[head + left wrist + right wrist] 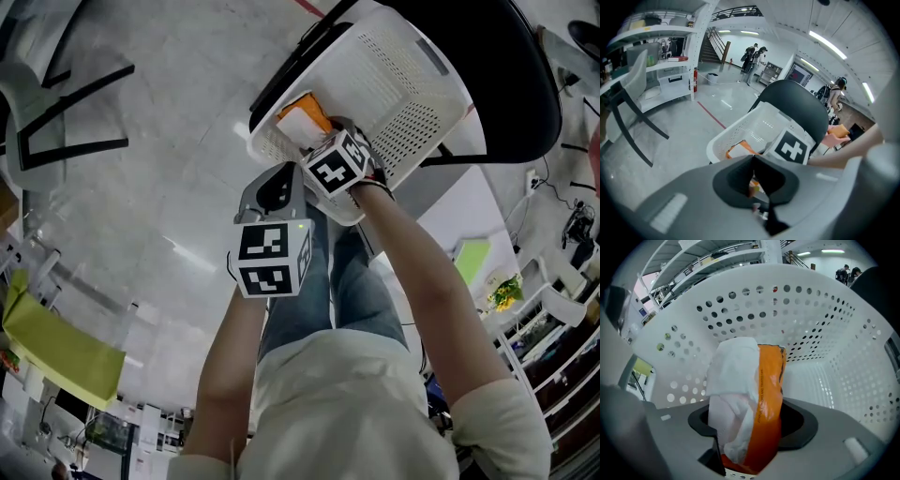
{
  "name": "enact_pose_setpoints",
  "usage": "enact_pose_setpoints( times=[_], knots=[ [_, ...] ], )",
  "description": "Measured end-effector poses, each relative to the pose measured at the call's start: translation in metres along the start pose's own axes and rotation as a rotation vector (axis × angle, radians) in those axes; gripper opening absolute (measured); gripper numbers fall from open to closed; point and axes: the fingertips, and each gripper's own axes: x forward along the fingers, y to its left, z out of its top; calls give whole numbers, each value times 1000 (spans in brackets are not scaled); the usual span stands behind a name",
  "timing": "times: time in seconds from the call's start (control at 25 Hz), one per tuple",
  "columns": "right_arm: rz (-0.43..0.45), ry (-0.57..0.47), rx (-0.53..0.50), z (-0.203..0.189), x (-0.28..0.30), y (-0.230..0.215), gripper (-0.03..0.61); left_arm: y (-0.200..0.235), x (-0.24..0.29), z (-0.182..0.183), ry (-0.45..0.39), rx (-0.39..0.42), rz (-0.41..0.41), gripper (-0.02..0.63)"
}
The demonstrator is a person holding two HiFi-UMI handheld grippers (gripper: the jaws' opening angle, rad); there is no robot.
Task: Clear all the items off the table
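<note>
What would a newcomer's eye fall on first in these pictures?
The orange-and-white packet stands out most. It is clamped in the right gripper and held inside the white perforated basket. The basket appears to rest on a black chair at the top of the head view. The left gripper is shut with nothing in it, just short of the basket's rim.

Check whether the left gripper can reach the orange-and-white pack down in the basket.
Probably not: the right gripper is clamped on the pack inside the basket, blocking the way, and the left gripper has its jaws shut.
</note>
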Motion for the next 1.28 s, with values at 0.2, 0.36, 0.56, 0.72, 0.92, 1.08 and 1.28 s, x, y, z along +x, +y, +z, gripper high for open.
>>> enact_pose_setpoints(
  times=[0.2,0.36,0.56,0.72,0.92,1.08,1.28],
  knots=[
    [10,35,-57,-8,19,2,316,0,1,-2,0,-11,-3,9],
    [24,52,-72,-15,31,1,319,0,1,-3,2,-16,-6,9],
    [4,59,-79,-18,41,-8,322,2,3,-6,2,-17,-2,9],
    [27,57,-69,-17,46,-4,333,5,3,-7,3,-19,5,9],
    [14,82,-57,-21,47,-4,361,5,1,-8,2,-13,10,9],
    [7,68,-35,-19,41,-5,400,3,-2,-8,-1,-7,9,9],
    [-24,23,-24,-7,25,-8,403,1,-7,-6,-9,-3,10,9]
  ],
)
